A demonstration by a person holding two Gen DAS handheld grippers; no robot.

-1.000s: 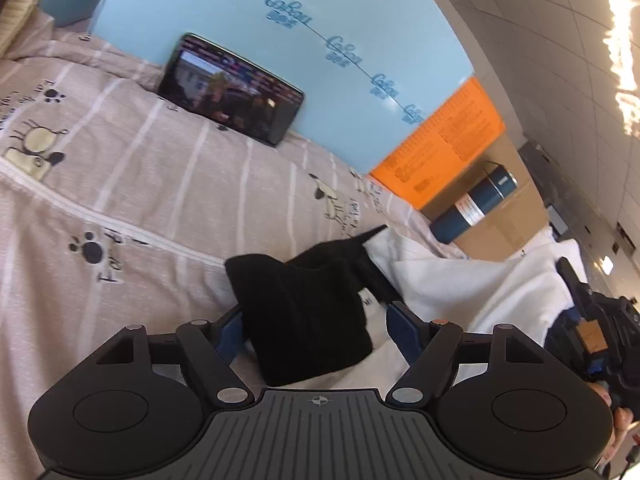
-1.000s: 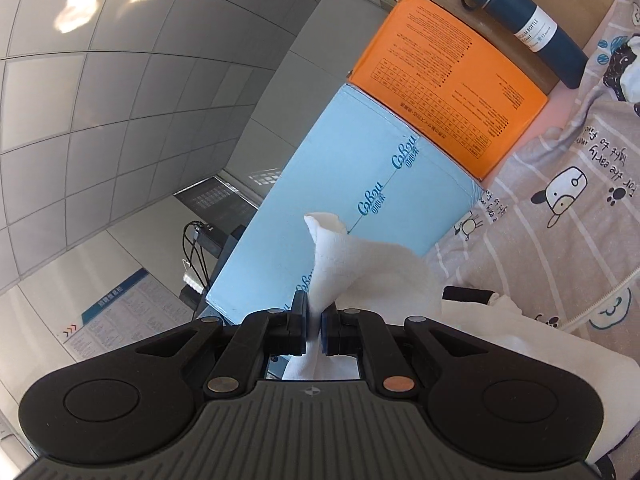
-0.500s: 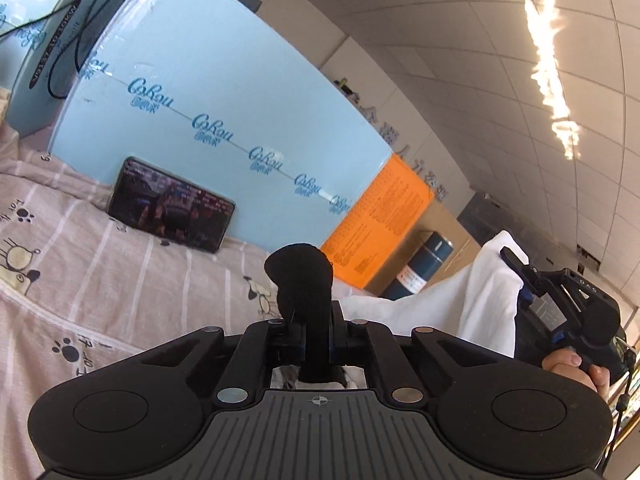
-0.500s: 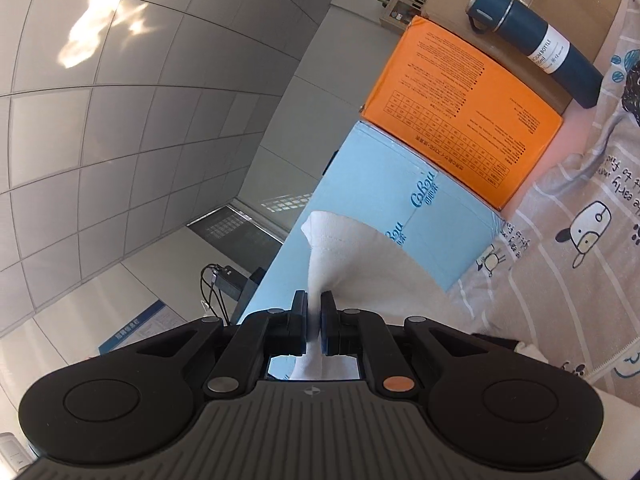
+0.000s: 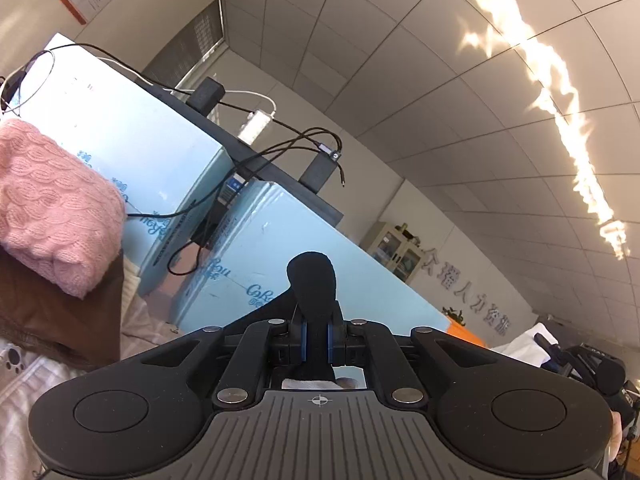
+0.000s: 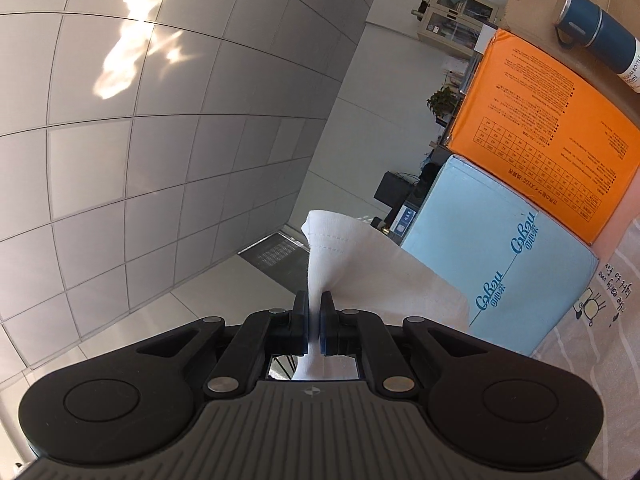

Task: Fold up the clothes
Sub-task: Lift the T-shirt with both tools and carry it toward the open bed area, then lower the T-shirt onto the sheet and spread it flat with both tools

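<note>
Above the bed, high against ceiling tiles: left gripper point(image 5: 316, 338), jaws clamped on a black fabric part point(image 5: 313, 280) of the garment, the dark cloth bulging up in a rounded knob past the blue-edged fingertips. Below the jaws, seen through the gap in the gripper body, a sliver of white cloth. Off to the left of that view, folded pink knit point(image 5: 52, 208) stacked on brown clothing point(image 5: 60, 320), both resting on the striped, paw-print bedsheet point(image 5: 24, 384). Behind, pale blue boxes point(image 5: 280, 248) with a dark shelf edge, chargers and looped cables point(image 5: 256, 152) on top. At far right of the same view, a strip of white fabric reaching toward the other gripper, held in a hand partly cut off by the frame edge.

In the right wrist view: right gripper point(image 6: 314, 324), jaws pinched tight on a stitched corner of the white garment point(image 6: 360, 272), the hem standing up above the fingertips and the cloth fanning down to the right. Beyond it, a pale blue box point(image 6: 504, 264), an orange box point(image 6: 552, 136) beside it, and a dark blue vacuum bottle point(image 6: 596, 36) lying on a cardboard box at top right. Cartoon-print sheet point(image 6: 592, 328) at lower right, well below the lifted cloth.

Garment held up off the bed between both grippers; whether any part touched the sheet, impossible to tell.
</note>
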